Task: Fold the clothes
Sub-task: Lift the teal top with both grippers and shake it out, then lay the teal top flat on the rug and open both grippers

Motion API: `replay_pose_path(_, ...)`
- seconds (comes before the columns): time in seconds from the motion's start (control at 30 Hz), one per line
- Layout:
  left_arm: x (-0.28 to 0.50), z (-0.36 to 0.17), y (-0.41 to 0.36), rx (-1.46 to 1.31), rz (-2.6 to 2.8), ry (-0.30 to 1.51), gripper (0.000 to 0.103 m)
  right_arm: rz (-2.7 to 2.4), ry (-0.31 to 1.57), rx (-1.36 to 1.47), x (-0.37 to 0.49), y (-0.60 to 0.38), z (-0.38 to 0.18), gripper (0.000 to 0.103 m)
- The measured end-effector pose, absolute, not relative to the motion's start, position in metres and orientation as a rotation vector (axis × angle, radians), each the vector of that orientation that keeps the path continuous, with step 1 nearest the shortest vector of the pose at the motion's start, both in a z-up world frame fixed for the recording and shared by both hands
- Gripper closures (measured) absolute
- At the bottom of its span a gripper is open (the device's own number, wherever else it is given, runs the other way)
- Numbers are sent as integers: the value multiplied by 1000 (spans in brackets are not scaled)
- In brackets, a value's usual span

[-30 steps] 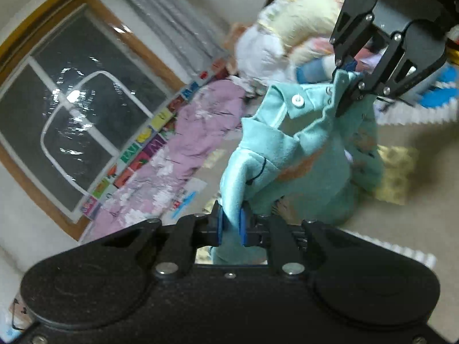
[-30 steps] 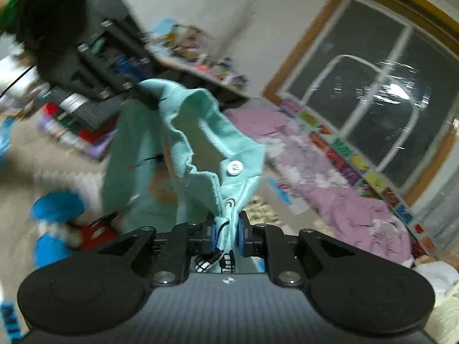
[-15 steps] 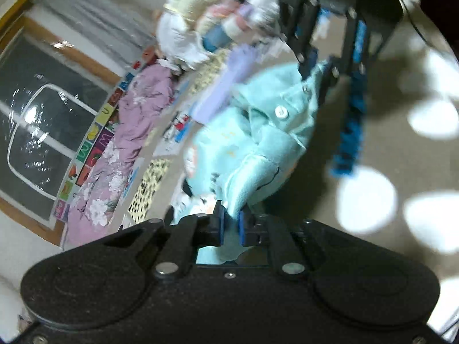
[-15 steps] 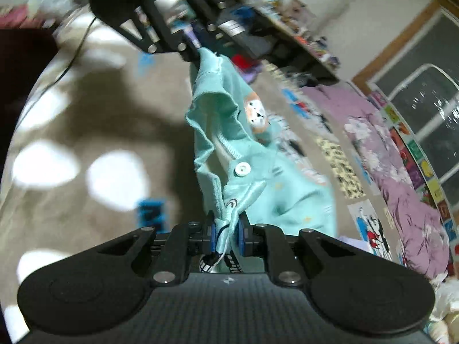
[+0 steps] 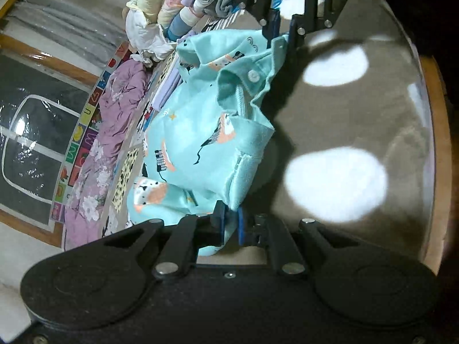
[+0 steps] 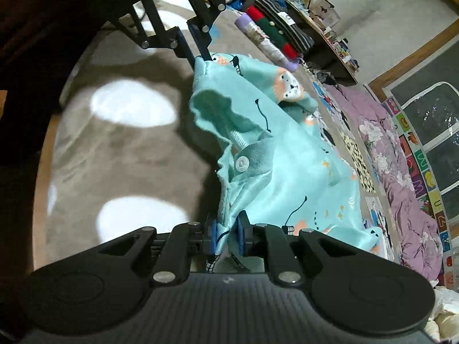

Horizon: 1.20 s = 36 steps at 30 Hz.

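Step now: laying the blue-green top [image 5: 200, 132] flat on the brown blanket [image 5: 344, 109], I think. Left gripper [image 5: 230, 225] is clamped on one edge at the bottom of its view, right gripper [image 6: 226, 236] on the other edge. The top fills the middle, partly down. Next: let it settle, pull it smooth, then fold. Mat letters [image 5: 86, 114] at left read U, M, W; no brand seen.

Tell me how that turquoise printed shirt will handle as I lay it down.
Probably floppy: the turquoise shirt sags between the left gripper and right gripper. Likely light and bunch-prone: folds already crumple near its button.
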<state>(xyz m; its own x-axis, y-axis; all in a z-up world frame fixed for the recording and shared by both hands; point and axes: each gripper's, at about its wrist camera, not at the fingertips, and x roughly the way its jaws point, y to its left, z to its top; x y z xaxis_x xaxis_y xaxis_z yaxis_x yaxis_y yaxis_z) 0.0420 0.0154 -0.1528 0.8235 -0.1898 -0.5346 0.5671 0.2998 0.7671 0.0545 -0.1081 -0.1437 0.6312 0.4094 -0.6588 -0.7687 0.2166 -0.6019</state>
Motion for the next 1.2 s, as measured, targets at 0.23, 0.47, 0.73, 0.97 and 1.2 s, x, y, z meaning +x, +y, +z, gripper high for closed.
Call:
replay_pose_path(0.23, 28, -163, 10, 1129, -523, 446, 96, 787, 367, -1064, 38, -118, -159, 79)
replay_pose_path(0.47, 16, -140, 28, 861, -479, 534, 62, 742, 390, -963, 27, -122, -159, 57)
replay_pose_path(0.73, 63, -77, 70, 259, -288, 557, 49, 742, 428, -558, 32, -157, -116, 49)
replay_pose_path(0.97, 124, -68, 115, -278, -169, 602, 47, 488, 406, 116, 88, -218, -110, 39)
replay_pose_path(1.2, 174, -103, 174, -778, -108, 612, 46, 391, 493, 750, 126, -289, -185, 31)
